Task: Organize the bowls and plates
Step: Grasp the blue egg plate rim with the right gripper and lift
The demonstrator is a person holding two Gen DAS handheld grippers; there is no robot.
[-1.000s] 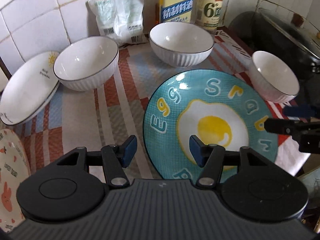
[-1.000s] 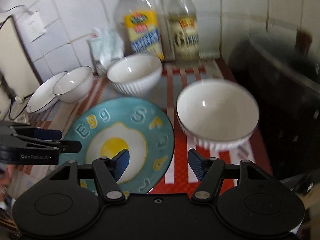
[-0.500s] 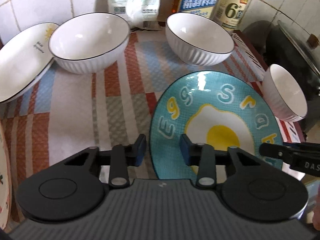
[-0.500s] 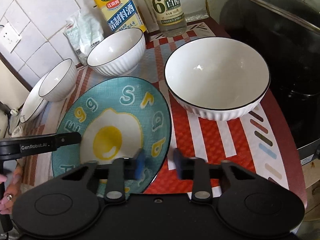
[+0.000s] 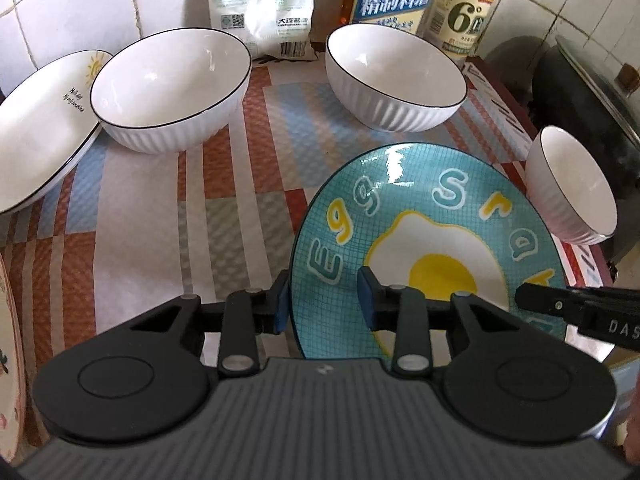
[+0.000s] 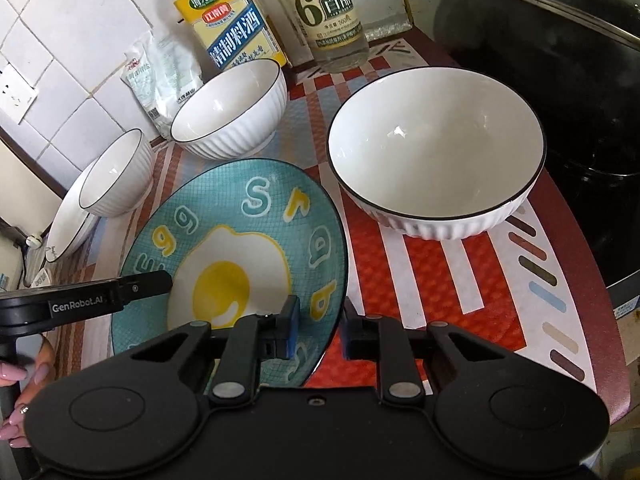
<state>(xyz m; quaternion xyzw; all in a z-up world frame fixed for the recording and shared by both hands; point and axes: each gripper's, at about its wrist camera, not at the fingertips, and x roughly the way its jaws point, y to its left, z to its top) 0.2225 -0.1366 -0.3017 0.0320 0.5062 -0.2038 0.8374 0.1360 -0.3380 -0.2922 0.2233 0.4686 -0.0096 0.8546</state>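
Note:
A teal plate with a fried-egg picture lies on the striped mat; it also shows in the right wrist view. My left gripper straddles the plate's left rim, one pad outside and one over the plate, with a gap still showing. My right gripper straddles the plate's right rim the same way. Three white ribbed bowls stand around: one at back left, one at back centre, one at the right. A white oval plate leans under the left bowl.
A patterned plate edge is at the far left. Two bottles and a white bag stand against the tiled wall. A black pot with a glass lid sits at the right.
Both grippers have come down and forward to the teal plate's rims and their jaws have narrowed from wide open to a small gap around the rim.

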